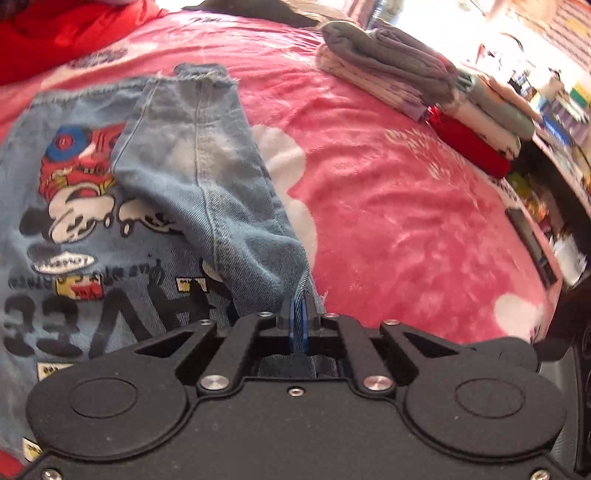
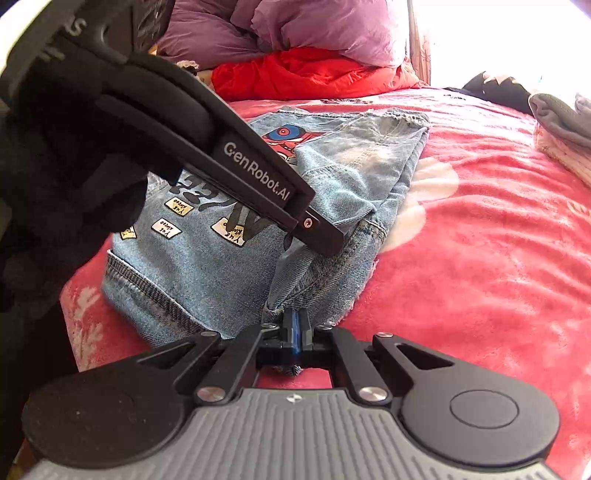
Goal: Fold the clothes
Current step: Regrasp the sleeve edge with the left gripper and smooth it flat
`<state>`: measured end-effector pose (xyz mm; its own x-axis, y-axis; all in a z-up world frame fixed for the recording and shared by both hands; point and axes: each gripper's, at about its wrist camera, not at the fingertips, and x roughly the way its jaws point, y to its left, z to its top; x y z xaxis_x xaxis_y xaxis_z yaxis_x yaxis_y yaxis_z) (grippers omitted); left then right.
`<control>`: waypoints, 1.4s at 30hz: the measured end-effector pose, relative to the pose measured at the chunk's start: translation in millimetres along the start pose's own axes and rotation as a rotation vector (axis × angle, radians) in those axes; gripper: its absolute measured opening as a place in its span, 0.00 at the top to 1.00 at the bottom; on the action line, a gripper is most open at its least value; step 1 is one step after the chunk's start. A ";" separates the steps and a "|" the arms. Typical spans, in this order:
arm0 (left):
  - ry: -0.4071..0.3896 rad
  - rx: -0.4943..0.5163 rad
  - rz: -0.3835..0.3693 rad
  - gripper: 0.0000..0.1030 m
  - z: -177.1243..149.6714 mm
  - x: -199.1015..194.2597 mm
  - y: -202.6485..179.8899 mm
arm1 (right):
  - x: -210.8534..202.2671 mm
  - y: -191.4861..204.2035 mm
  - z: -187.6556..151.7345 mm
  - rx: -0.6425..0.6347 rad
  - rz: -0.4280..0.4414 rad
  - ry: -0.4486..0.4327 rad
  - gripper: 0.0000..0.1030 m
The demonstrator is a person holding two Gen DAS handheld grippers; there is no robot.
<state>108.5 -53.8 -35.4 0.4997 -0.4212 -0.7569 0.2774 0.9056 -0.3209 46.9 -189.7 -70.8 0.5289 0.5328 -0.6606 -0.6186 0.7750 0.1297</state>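
Denim fills the left wrist view: a pale blue denim jacket (image 1: 74,229) with a cartoon print lies flat on a pink fleece blanket (image 1: 406,221), one sleeve (image 1: 199,177) folded across it, and the left gripper (image 1: 298,314) has its blue pads pressed together on a fold at the sleeve's near end, while a stack of folded clothes (image 1: 424,92) sits well apart at the far edge. From the right wrist view, the right gripper (image 2: 295,325) pinches the jacket's (image 2: 192,266) near edge, the left gripper (image 2: 325,243) reaching down onto the sleeve (image 2: 369,177) just beyond it, with a red quilt (image 2: 306,74) and a purple pillow (image 2: 314,29) at the head of the blanket (image 2: 480,258).
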 end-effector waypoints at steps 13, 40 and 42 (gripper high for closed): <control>-0.047 -0.022 -0.123 0.91 -3.6 -9.5 14.2 | -2.4 -12.7 -1.6 0.111 0.052 0.006 0.95; -0.033 -0.013 -0.069 1.00 -26.6 -17.3 5.5 | 0.7 -23.9 -1.4 0.153 0.052 0.004 0.82; -0.027 -0.010 -0.065 1.00 -27.6 -14.3 3.5 | 0.8 -20.9 -1.8 0.130 0.043 0.003 0.82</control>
<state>79.7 -43.2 -41.4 0.5028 -0.4801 -0.7188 0.3013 0.8768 -0.3748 59.2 -206.1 -75.3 0.5012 0.5659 -0.6547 -0.5604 0.7887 0.2527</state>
